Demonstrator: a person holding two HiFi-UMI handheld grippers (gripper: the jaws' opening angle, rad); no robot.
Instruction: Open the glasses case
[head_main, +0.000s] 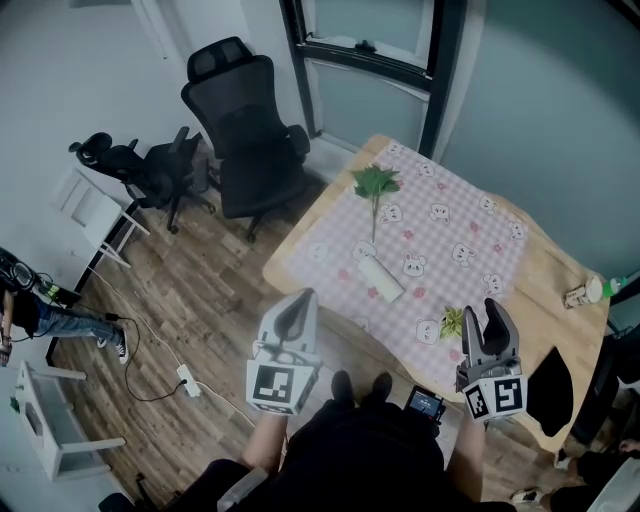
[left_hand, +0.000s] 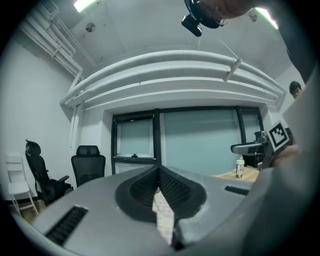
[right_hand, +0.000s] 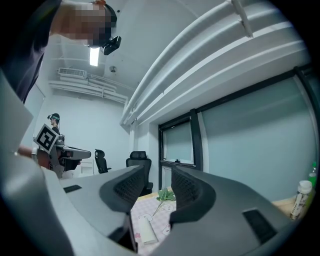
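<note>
The white glasses case (head_main: 380, 279) lies closed on the pink checked tablecloth (head_main: 440, 240), near the table's front-left edge. My left gripper (head_main: 298, 305) hovers off the table's near corner, left of the case, with its jaws together and nothing in them (left_hand: 159, 172). My right gripper (head_main: 481, 318) is held over the cloth's near edge, to the right of the case, and stands open with nothing between its fingers (right_hand: 157, 182). Through that gap the right gripper view shows the case (right_hand: 144, 229) lying ahead on the cloth.
A green leafy sprig (head_main: 375, 185) lies beyond the case and a smaller green sprig (head_main: 452, 322) sits by the right gripper. A black pouch (head_main: 550, 390) and a small bottle (head_main: 590, 292) are on the bare wood at right. Office chairs (head_main: 250, 130) stand left of the table.
</note>
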